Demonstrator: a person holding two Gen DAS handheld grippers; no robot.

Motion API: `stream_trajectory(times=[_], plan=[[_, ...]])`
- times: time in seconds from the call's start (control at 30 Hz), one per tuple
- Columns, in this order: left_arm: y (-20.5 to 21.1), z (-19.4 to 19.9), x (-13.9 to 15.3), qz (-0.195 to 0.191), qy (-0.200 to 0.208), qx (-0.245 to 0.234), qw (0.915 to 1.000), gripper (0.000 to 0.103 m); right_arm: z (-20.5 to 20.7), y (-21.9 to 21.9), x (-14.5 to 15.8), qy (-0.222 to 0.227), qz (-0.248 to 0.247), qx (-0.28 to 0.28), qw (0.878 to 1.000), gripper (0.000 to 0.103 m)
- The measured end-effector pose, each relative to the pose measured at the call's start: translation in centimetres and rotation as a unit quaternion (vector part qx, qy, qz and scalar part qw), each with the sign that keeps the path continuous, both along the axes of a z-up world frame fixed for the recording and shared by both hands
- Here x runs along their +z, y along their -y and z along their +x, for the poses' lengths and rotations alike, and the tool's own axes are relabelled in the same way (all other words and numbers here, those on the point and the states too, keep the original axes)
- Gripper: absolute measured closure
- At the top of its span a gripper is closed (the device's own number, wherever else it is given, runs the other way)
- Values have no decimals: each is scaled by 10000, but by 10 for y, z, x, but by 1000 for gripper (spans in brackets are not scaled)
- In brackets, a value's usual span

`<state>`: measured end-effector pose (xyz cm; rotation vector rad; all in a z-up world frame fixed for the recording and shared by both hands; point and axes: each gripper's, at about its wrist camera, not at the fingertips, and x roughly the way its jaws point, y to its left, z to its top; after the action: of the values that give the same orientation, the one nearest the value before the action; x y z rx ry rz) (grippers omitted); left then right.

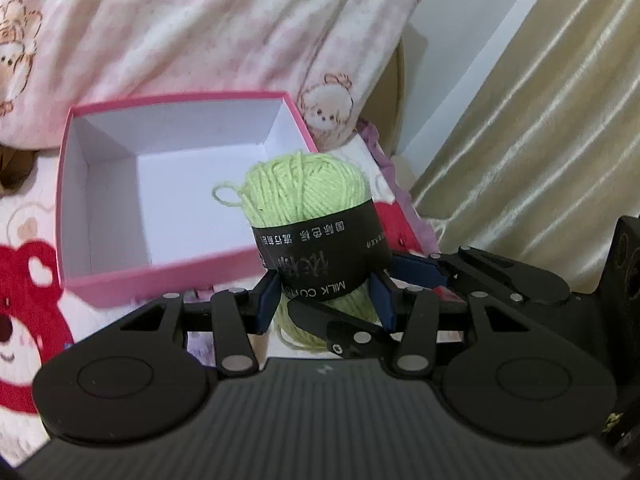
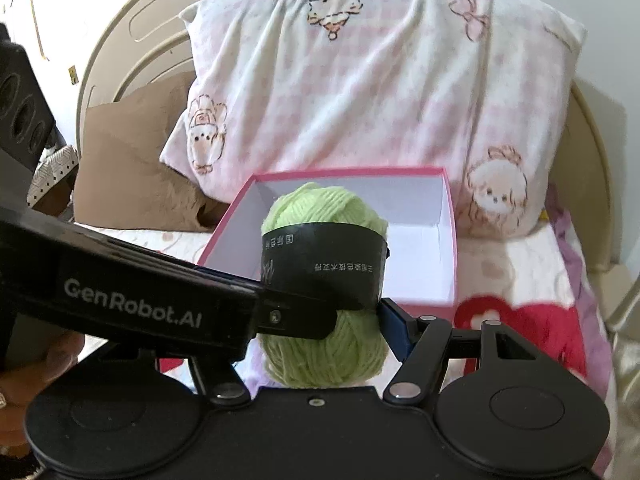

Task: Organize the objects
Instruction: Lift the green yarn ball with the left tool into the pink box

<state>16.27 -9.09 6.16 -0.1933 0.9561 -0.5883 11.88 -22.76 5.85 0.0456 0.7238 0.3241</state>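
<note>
Now both my grippers pinch one yarn ball (image 1: 308, 200): the left gripper (image 1: 326, 300) presses its black band from two sides, and the right gripper (image 2: 340, 320) squeezes the same ball, crossing the left. I hold it in air, before the open pink box (image 1: 160, 268). I should carry it level over the rim, then release both together. Behind is a pillow (image 2: 380, 80).

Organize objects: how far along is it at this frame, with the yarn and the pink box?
Done: nothing stored; the pink box looks empty. In hand: the green yarn skein is clamped by both the left gripper and right gripper, in front of the box. Left: set it inside.
</note>
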Motion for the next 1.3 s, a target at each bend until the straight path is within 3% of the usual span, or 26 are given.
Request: stream_trajectory(times=[0.27,0.53,0.8,1.0,1.17,1.3], plan=[[5,75,-5,-226,-295,88,9993,55,73,10,-2,-163,-146,28,9998,33],[16,143,-53,-491,-869,265,9946,55,131,22,-38,-534,-221,-203,9981,37],[20,173,-90,-647,-961,507,9920,55,158,14,-68,-339,-724,-247,9965,42],[18,187,-107,-651,-1032,469,9914,56,170,-5,-85,-254,-1480,-87,9886,46],[15,185,-107,-440,-990,476,9930,57,173,-21,-98,-171,-2040,-44,9788,47],[17,194,-120,-286,-1185,661,9903,55,174,-25,-103,-245,-2096,125,9774,44]])
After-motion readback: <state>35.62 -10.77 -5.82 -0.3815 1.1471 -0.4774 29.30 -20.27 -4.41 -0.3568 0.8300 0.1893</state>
